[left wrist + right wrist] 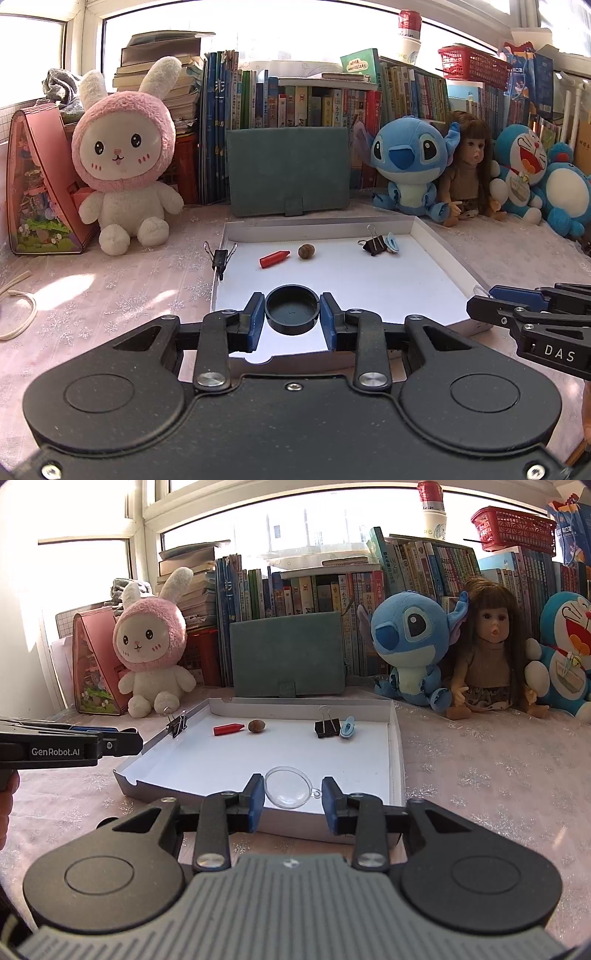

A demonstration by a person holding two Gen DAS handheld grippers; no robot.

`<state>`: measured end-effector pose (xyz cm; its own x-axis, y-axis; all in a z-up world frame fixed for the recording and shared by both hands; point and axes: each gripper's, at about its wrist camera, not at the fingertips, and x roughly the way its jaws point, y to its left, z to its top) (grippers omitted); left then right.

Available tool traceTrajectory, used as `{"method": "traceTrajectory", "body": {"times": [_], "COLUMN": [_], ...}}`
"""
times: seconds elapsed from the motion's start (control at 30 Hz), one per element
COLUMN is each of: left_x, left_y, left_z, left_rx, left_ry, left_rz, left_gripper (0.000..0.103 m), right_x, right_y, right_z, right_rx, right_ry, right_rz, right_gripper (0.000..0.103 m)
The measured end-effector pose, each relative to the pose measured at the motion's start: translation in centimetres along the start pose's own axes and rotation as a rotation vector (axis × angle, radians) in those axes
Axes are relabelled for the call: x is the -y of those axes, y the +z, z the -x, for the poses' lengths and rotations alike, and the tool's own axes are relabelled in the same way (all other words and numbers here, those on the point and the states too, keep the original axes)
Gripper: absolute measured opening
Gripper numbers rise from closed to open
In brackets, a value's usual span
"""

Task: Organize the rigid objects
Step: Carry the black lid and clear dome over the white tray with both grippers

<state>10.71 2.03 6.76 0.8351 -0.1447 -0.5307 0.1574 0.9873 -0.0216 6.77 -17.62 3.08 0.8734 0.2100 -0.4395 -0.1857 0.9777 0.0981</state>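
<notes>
A shallow white tray [369, 280] [229, 764] lies on the pink tablecloth. In it are a red crayon [274, 258] [228, 729], a brown nut [306, 251] [256, 725], a black binder clip [375, 245] [326, 726] and a light blue clip [391, 243] [348, 728]. Another black binder clip [219, 258] [176, 724] is clamped on the tray's left rim. My left gripper [291, 314] is shut on a round black cap [291, 309] over the tray's near edge. My right gripper [292, 794] is open around a clear plastic dome [289, 787], which touches only the left pad.
Behind the tray stand a green case [288, 170], a pink rabbit plush [123, 158], a blue Stitch plush [410, 162], a doll [469, 162] and rows of books. A rubber band [22, 314] lies at the far left. Each gripper shows in the other's view [528, 314] [70, 744].
</notes>
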Motion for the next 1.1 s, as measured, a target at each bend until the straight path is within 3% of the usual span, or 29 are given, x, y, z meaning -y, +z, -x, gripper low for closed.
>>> {"method": "traceTrajectory", "body": {"times": [0.13, 0.33, 0.6, 0.63, 0.7, 0.77, 0.83, 1.1], "left_x": [0.7, 0.6, 0.3, 0.5, 1.0, 1.8, 2.1, 3.1], "left_y": [1.3, 3.4, 6.9, 7.1, 7.6, 8.2, 8.4, 8.2], "left_z": [-2.8, -6.8, -12.0, -12.7, -13.7, -15.1, -16.5, -20.5], "left_rx": [-0.019, -0.08, -0.154, -0.135, -0.079, -0.116, -0.163, -0.218], "left_ry": [0.035, 0.03, -0.037, -0.041, -0.124, -0.107, -0.143, -0.118], "left_rz": [-0.015, 0.021, 0.082, 0.086, 0.072, 0.087, 0.13, 0.147], "left_gripper": [0.03, 0.03, 0.03, 0.03, 0.03, 0.03, 0.03, 0.03], "right_x": [1.4, 3.7, 6.0, 6.2, 6.3, 6.5, 6.7, 7.7], "right_y": [1.3, 3.1, 6.2, 6.5, 7.1, 7.5, 7.8, 8.0], "right_z": [-2.3, -5.9, -10.1, -10.7, -12.0, -13.0, -14.0, -16.5], "right_rx": [-0.037, -0.104, -0.165, -0.172, -0.184, -0.193, -0.202, -0.239], "right_ry": [-0.024, -0.056, -0.104, -0.115, -0.138, -0.152, -0.172, -0.192], "right_rz": [-0.045, -0.113, -0.224, -0.233, -0.254, -0.273, -0.281, -0.329], "right_gripper": [0.039, 0.039, 0.039, 0.039, 0.039, 0.039, 0.039, 0.039]}}
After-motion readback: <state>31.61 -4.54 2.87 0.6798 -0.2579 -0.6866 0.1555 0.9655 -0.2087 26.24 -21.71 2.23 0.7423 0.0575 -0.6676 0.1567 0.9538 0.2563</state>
